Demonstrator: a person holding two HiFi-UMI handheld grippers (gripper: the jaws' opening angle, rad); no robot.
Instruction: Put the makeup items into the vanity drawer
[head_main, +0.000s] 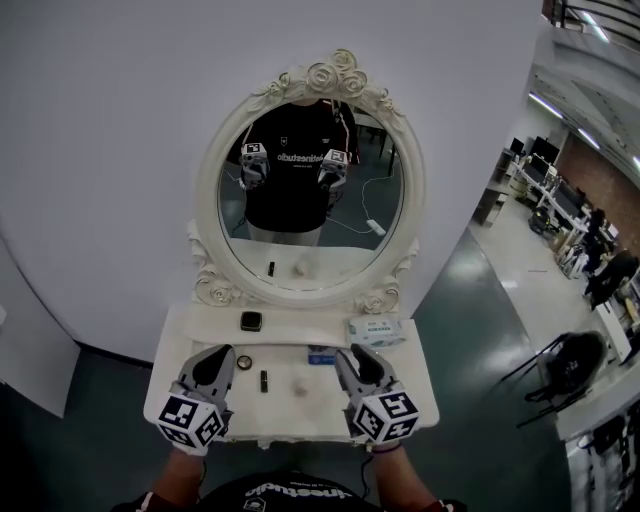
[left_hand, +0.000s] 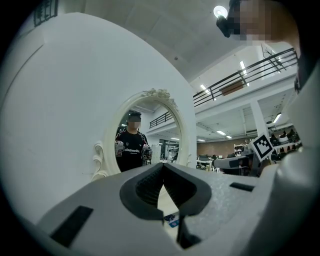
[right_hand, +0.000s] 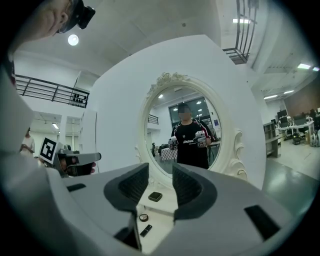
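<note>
One lipstick (head_main: 264, 380) lies lengthwise toward the mirror (head_main: 300, 255), with the left tool (head_main: 224, 354) closed and the right tool (head_main: 350, 356) parted, empty.

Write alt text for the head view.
The left gripper and right gripper hover over a white vanity whose oval mirror reflects the person. On it lie a dark compact, a lipstick and a tissue pack.

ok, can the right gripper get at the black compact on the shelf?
Probably yes: the right gripper is open and empty, and the black compact lies straight ahead with nothing in front.
</note>
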